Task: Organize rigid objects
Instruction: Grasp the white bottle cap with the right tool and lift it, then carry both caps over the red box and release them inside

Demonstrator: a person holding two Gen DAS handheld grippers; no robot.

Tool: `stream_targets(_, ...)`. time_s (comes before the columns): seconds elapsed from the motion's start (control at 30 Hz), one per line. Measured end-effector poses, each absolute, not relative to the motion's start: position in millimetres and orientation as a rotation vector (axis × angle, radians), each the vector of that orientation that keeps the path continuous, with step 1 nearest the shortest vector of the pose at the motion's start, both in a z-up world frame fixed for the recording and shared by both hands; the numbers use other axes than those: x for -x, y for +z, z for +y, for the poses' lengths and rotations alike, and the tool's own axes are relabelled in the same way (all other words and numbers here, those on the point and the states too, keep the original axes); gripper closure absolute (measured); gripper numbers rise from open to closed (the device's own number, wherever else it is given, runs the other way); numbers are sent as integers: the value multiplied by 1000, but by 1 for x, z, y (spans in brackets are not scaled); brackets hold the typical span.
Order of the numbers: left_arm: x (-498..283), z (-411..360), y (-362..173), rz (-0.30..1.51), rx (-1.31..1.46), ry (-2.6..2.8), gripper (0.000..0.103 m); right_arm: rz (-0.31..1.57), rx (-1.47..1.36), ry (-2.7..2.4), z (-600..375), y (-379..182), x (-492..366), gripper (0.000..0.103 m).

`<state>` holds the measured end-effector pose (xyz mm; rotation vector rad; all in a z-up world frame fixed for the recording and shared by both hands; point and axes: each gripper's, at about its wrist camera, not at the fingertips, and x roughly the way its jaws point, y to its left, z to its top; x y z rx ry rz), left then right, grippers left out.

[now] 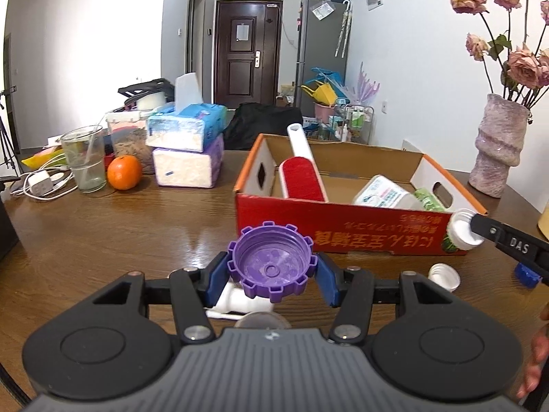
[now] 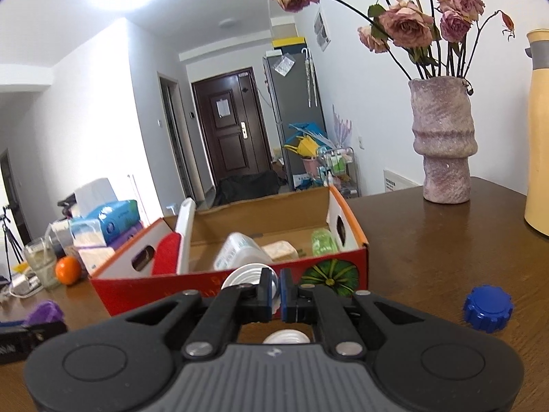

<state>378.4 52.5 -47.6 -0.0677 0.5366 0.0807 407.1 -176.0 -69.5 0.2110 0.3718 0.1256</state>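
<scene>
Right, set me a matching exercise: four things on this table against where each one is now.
Things:
1. purple cap
2. white cap
3. blue cap
4. lint brush

Places:
A. leaning in the cardboard box
B. gripped in the right claw
C. loose on the table
D. gripped in the left claw

Pairs: 1-D, 2-B, 3-C, 4-A
</scene>
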Motion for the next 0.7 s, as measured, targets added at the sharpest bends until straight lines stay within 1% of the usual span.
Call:
stream_targets(0.33,-397,25,-33,506,87,57,48,311,-239,149,-177,-58,-411,99)
stream_targets(0.7,-427,9,-23,474,120,38,48,294,-254,151,-183,-55,-433,99)
